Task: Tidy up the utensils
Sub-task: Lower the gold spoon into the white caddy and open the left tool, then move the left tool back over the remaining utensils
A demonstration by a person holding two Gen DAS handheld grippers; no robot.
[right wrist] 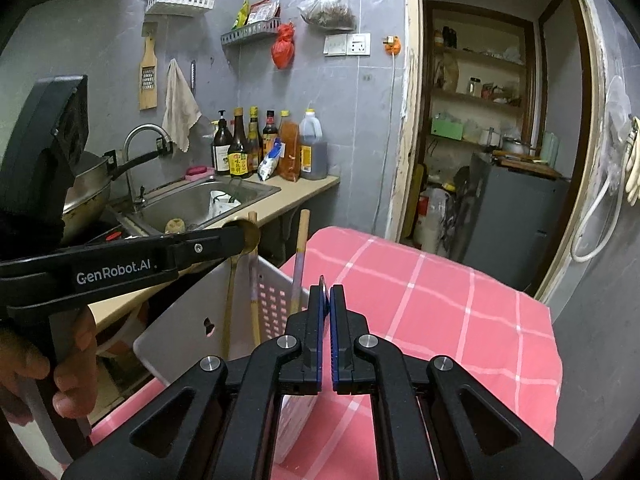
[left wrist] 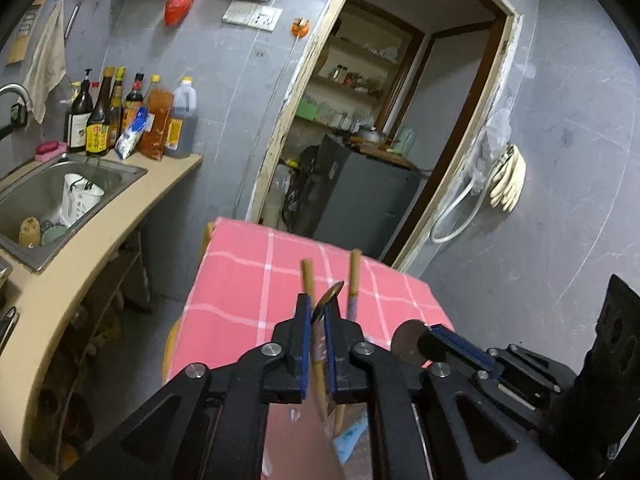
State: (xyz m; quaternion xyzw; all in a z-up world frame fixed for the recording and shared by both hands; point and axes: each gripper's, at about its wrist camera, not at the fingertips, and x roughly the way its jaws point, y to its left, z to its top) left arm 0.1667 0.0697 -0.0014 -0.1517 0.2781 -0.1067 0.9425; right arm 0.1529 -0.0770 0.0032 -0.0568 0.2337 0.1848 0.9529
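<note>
Left claw (right wrist: 244,236) is clenched on a brass-coloured metal spoon (right wrist: 231,296), handle hanging straight down into the white perforated plastic utensil holder (right wrist: 272,300) on the pink-checked desk (right wrist: 460,312) (chopsticks inside too). Right claw (right wrist: 326,300) grips the holder's rim, approx. beside it.

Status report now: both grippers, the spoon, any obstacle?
Left gripper shut on spoon, above holder. Right gripper shut on holder rim. Chopsticks already inside.

Counted: two grippers (right wrist: 328,296) (right wrist: 240,236), one white holder (right wrist: 188,328), two wooden chopsticks (right wrist: 299,256), one brass spoon (right wrist: 250,236), seven bottles (right wrist: 268,144).
</note>
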